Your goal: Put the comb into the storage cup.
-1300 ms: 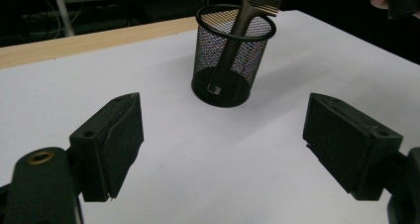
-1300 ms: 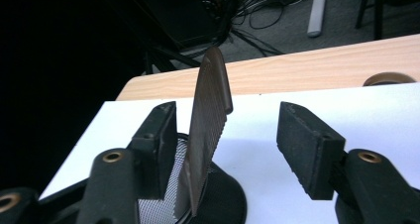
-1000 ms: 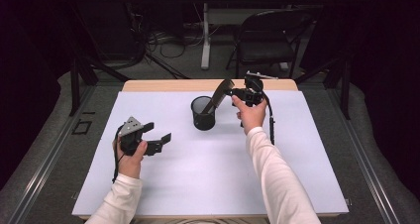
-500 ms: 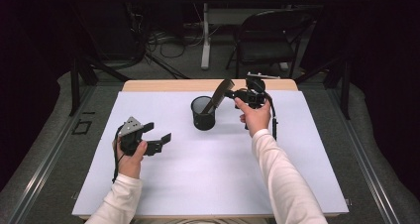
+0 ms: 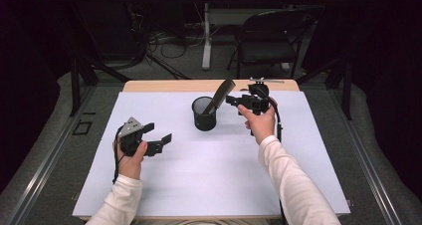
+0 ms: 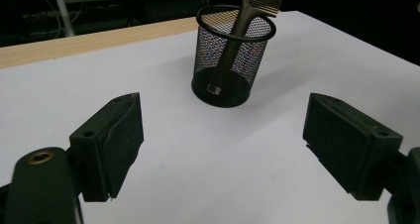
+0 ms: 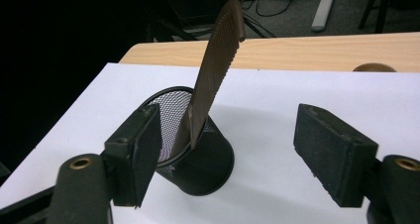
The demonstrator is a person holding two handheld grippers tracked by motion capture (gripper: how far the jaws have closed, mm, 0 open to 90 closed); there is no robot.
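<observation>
**Comb stands in the mesh cup, both grippers apart from it**

While the left gripper (image 5: 158,138) rests wide and empty at near left, the round black wire-mesh cup (image 5: 204,113) at centre holds the flat brown toothed comb (image 5: 222,92), leaning right. Just right, the right gripper (image 5: 233,100) has just been opening, nothing between its flat pads.
</observation>
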